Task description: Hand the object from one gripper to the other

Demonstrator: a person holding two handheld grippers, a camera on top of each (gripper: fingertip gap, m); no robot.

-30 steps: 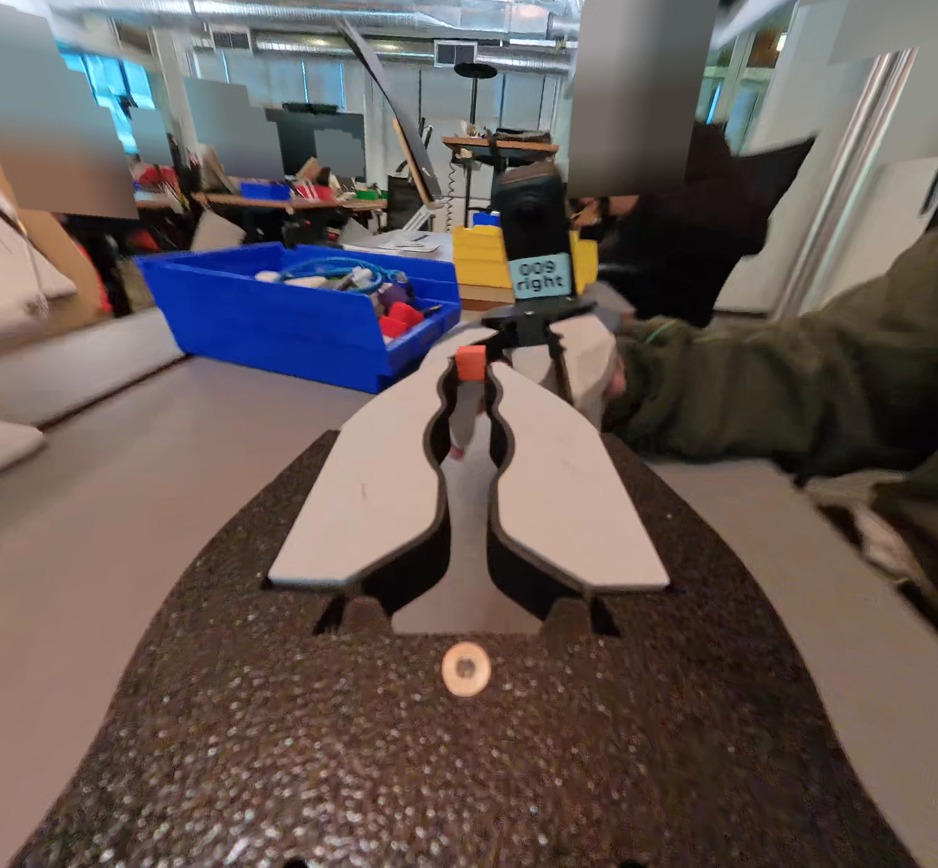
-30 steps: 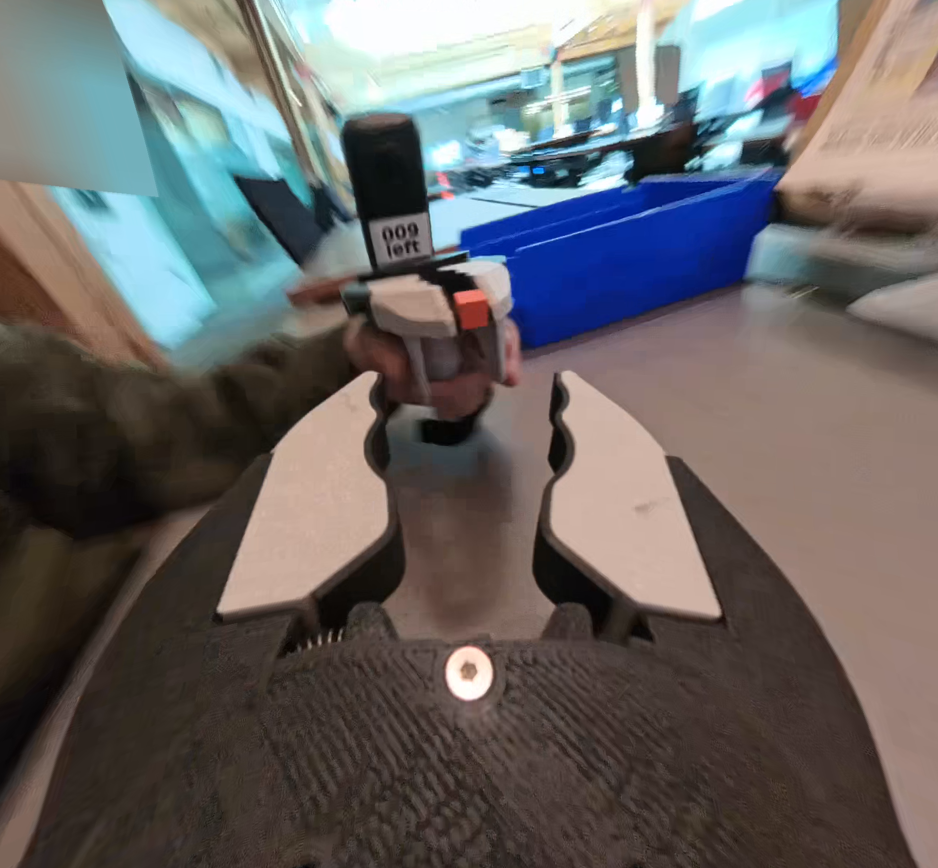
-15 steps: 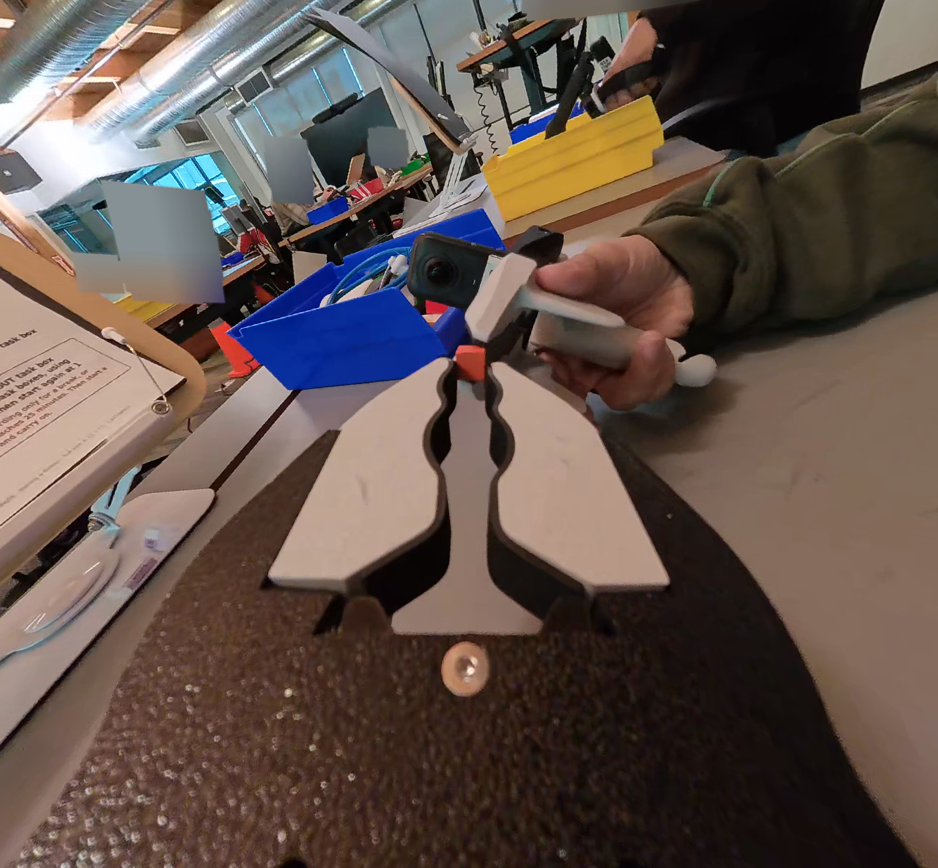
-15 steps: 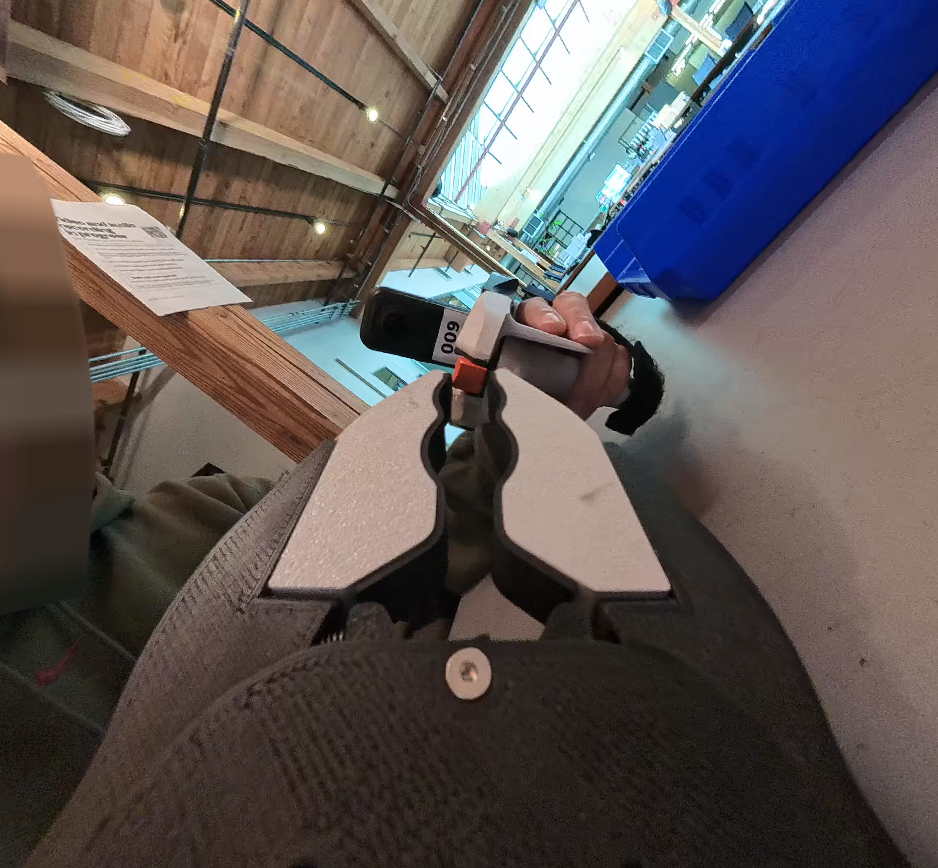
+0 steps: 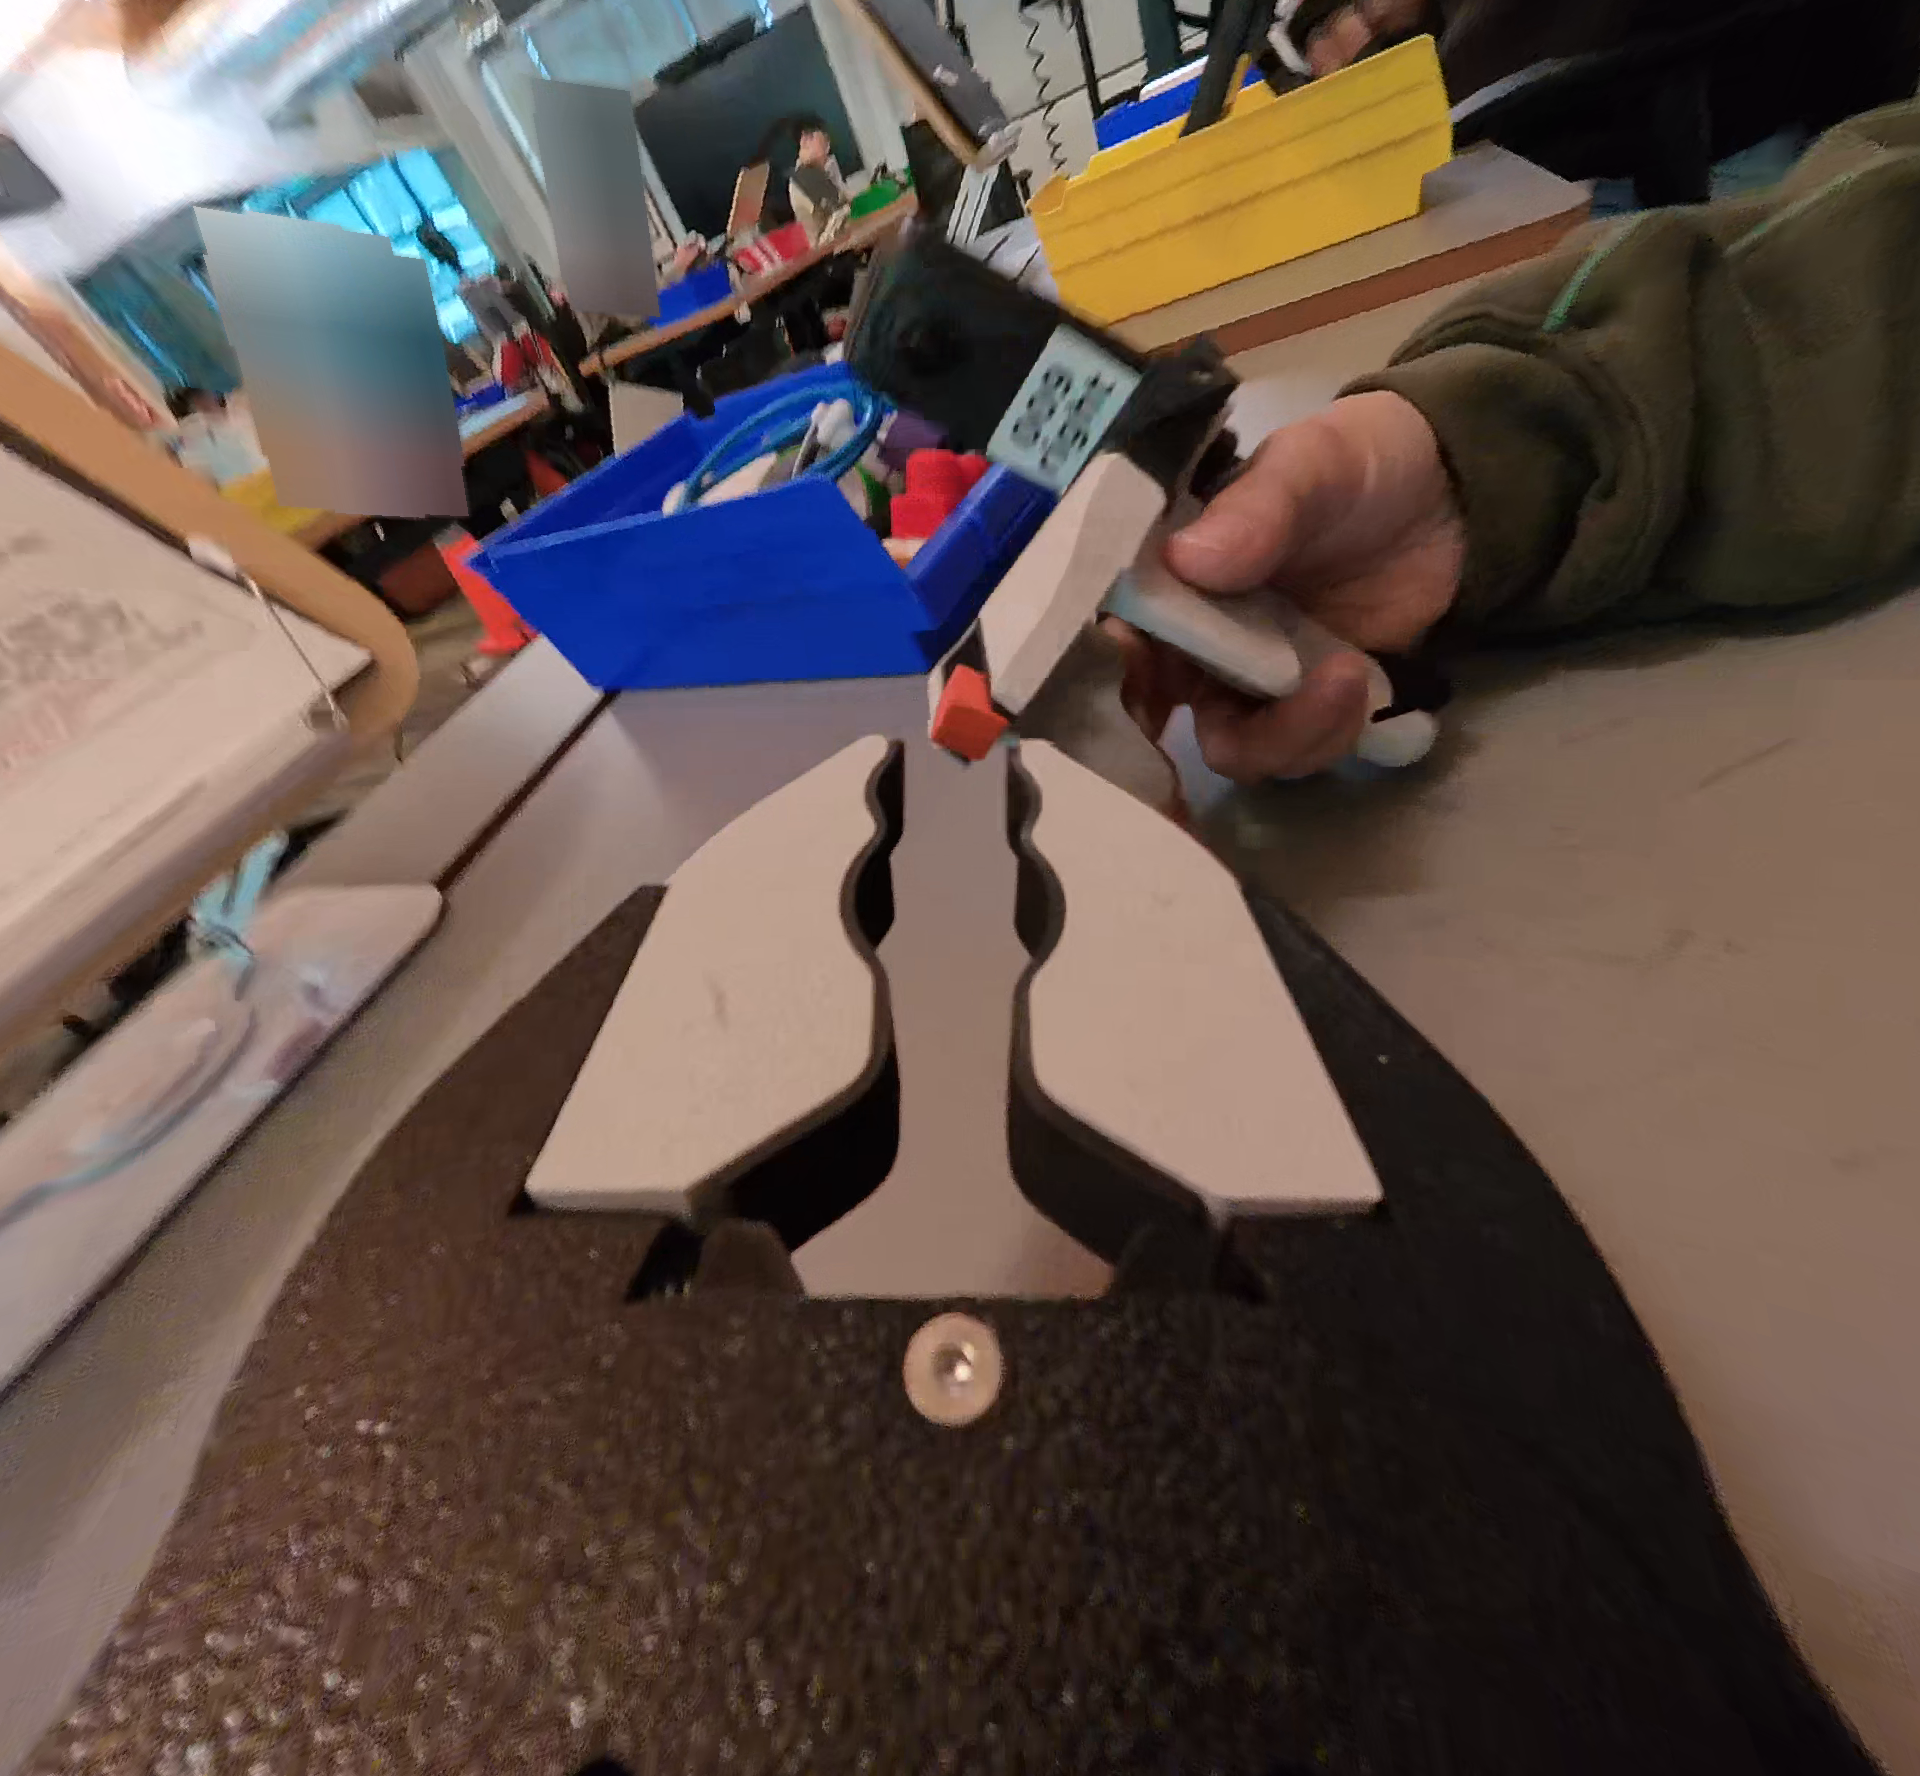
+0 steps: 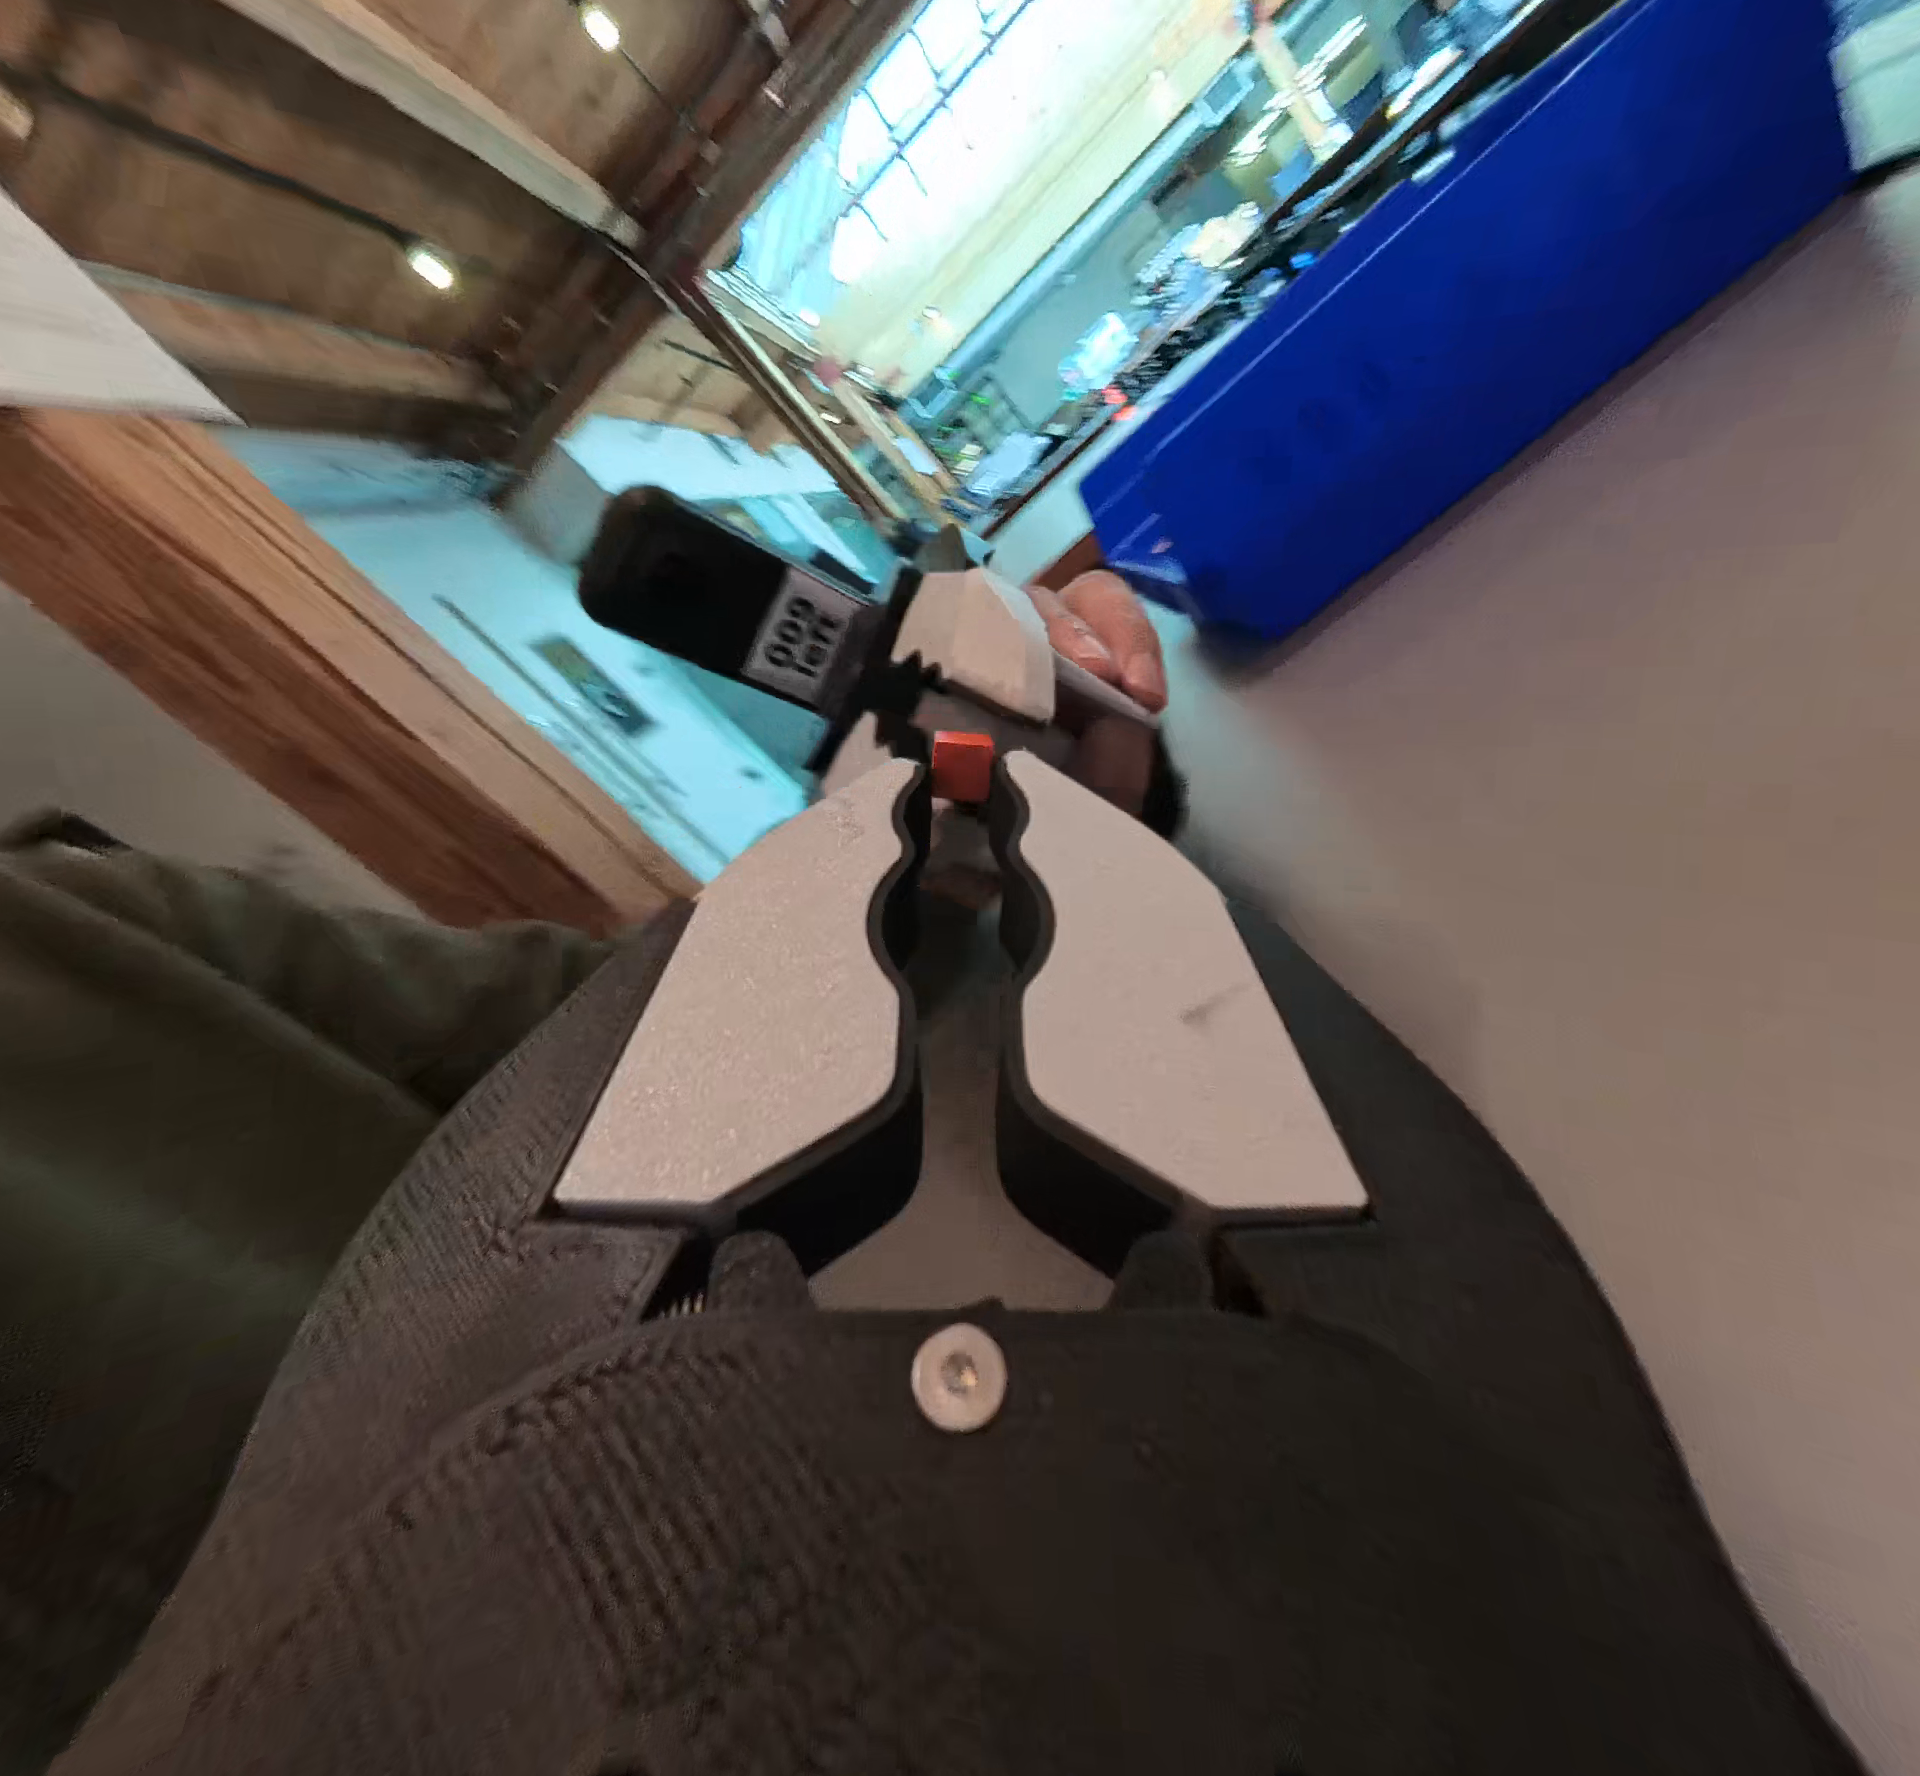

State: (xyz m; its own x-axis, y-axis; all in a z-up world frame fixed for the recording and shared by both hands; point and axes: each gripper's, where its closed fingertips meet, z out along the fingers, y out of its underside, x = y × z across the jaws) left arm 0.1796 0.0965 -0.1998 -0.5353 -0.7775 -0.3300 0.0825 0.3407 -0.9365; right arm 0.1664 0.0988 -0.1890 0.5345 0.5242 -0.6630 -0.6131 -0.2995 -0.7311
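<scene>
The small orange-red block (image 6: 957,765) sits pinched between the tips of the right gripper (image 6: 959,786), whose two grey fingers (image 6: 758,1020) are drawn in close with only a narrow slot left between them, the block filling that slot at the very front; in the left wrist view the same block (image 5: 965,712) shows at the tip of the right gripper (image 5: 1000,724), which comes in tilted from the upper right, held by a hand (image 5: 1320,573) in an olive-green sleeve (image 5: 1683,396); the left gripper (image 5: 954,758) has its fingers (image 5: 748,1009) parted by a modest gap with bare grey table (image 5: 1558,947) showing through it, and the block lies just past and slightly above those tips, apart from them as far as can be told, so the left grips nothing; in the right wrist view the left gripper (image 6: 935,739) appears just beyond the block, its black camera (image 6: 707,604) jutting to the left and a hand (image 6: 1101,646) around its handle; a blue bin (image 5: 727,583) full of small mixed items stands on the table behind the block, and a yellow bin (image 5: 1247,168) rests on a farther table; a clipboard with paper (image 5: 156,666) leans at the left edge; the blue bin (image 6: 1507,355) also shows in the right wrist view, well apart from both grippers
</scene>
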